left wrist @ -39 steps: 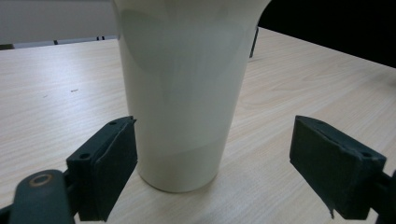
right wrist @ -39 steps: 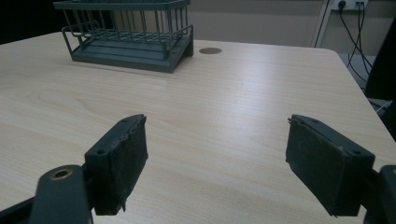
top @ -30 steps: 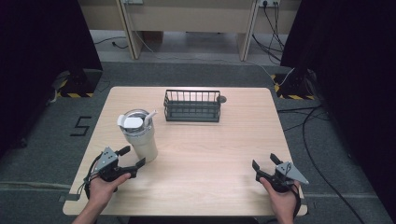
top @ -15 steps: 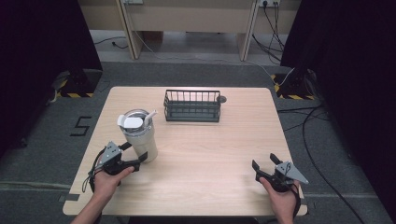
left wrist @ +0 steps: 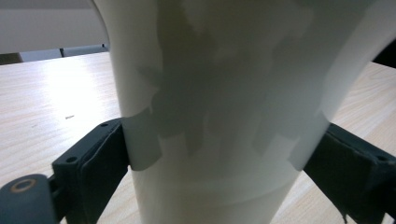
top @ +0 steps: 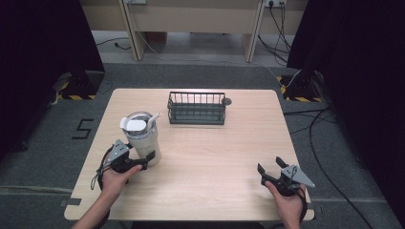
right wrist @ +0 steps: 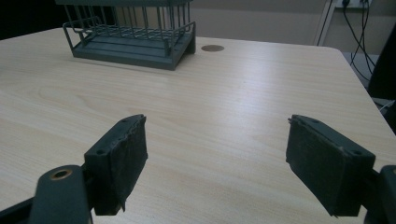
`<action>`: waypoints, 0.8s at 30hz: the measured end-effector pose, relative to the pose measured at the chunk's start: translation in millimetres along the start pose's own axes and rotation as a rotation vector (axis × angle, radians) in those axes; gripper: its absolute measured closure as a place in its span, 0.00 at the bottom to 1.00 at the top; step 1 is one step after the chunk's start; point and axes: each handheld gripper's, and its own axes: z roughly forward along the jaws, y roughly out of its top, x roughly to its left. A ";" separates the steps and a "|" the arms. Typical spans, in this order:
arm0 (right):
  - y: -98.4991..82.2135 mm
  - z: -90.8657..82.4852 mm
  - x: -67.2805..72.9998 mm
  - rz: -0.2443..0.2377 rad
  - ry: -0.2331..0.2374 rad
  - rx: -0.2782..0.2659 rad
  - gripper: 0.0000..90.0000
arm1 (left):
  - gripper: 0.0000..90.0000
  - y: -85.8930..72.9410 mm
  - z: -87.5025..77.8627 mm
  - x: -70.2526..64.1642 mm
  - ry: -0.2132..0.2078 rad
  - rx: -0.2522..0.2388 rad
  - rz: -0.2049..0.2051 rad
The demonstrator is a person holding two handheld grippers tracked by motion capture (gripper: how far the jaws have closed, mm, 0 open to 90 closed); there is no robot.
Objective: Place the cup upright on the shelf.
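High view: pale lidded tumbler (top: 141, 138), upright, straw-topped

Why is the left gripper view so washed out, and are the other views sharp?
Left gripper view: the white tumbler sits so close that it blurs, carries patchy grey shadows, and the table glares beside it. Right gripper view: basket fairly sharp, sheen on the wood. High view: evenly lit, slightly soft.

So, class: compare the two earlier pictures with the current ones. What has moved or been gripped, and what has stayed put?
The left gripper has moved forward to the white tumbler; its jaws now sit against both sides of the lower body, so it looks gripped. The tumbler itself has not visibly shifted. The right gripper stays open near the table's front right corner, and the wire basket stays at the back.
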 end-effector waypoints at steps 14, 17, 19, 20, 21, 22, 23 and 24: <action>0.3 0.8 -0.4 0.003 0.002 0.005 0.23 | 0.11 1.4 6.1 0.8 -0.001 -0.016 0.028; 0.2 0.7 -0.1 0.004 0.002 0.005 0.23 | 0.11 1.3 5.9 0.4 0.004 -0.019 0.041; 0.1 0.5 -0.2 0.006 0.001 0.003 0.23 | 0.12 1.3 6.0 0.4 0.004 -0.020 0.042; 0.2 0.6 -0.4 0.008 0.001 0.002 0.23 | 0.12 1.6 5.9 0.8 0.002 -0.019 0.044; 0.2 0.6 -0.4 0.008 0.001 0.002 0.23 | 0.12 1.6 5.9 0.8 0.002 -0.019 0.044; 0.2 0.6 -0.7 0.008 0.001 0.004 0.23 | 0.12 1.6 5.9 0.9 0.001 -0.019 0.045; 0.3 0.8 -0.9 0.007 0.002 0.004 0.23 | 0.12 1.7 5.8 0.8 0.002 -0.019 0.046; 0.3 0.8 -0.8 0.007 0.002 0.005 0.23 | 0.12 2.1 5.7 0.8 0.001 -0.017 0.048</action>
